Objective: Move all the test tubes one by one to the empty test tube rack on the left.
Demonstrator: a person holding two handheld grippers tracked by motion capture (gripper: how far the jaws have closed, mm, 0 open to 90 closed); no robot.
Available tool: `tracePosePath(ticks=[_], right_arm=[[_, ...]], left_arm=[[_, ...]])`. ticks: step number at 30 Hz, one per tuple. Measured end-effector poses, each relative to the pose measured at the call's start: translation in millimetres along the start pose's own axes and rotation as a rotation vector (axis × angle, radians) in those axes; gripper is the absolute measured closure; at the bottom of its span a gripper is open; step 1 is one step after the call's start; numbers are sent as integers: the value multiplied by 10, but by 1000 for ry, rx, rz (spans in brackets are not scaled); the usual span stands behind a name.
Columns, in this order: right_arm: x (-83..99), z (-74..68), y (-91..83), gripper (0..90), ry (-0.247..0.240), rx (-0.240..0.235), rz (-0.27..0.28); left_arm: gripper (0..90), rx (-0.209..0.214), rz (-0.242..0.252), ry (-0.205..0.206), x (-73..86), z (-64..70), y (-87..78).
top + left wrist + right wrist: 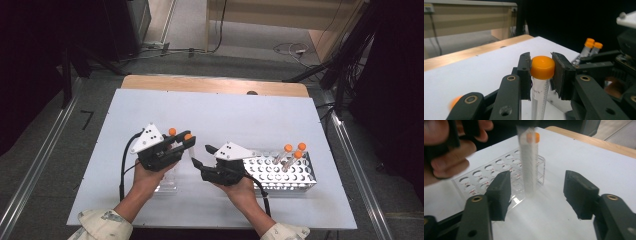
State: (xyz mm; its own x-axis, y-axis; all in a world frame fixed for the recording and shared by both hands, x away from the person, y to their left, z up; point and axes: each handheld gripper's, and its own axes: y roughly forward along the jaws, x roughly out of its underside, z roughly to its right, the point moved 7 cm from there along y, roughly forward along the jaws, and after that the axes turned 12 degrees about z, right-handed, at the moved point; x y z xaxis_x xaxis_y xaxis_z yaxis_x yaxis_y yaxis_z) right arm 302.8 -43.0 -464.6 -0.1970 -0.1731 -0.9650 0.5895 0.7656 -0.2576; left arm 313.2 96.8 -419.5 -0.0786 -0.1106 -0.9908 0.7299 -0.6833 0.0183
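High view: we see a white board (220, 115) on the table. The left gripper (184, 143) is raised above a clear rack (167, 184) at the near left, with an orange cap between its jaws and a second orange-capped tube (172, 132) just behind. The right gripper (202, 156) sits close beside it, jaws spread wide with nothing between them. A metal rack (285, 172) at the right carries three capped tubes (290, 155) at its far end.

Left gripper view: we record the left gripper (541, 68) clamped on the tube (539, 82) at its orange cap; the tube hangs upright below the pads. The three capped tubes (591, 47) stand beyond, to the right.

Right gripper view: the right gripper (539, 192) is wide apart and empty. The tube (529, 165) hangs blurred in front of it, tip just above the board, beside the clear rack (499, 175). The person's left hand (449, 152) is at upper left.
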Motion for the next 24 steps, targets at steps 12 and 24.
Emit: tracePosePath(ticks=[12,24], right_arm=[[10,50,-15,283,15,17,-2],[6,61,-40,286,16,22,-1]], left_arm=[[696,-114,21,26,-91,-329,-145],[694,-161,6,43,61,-422,-130]])
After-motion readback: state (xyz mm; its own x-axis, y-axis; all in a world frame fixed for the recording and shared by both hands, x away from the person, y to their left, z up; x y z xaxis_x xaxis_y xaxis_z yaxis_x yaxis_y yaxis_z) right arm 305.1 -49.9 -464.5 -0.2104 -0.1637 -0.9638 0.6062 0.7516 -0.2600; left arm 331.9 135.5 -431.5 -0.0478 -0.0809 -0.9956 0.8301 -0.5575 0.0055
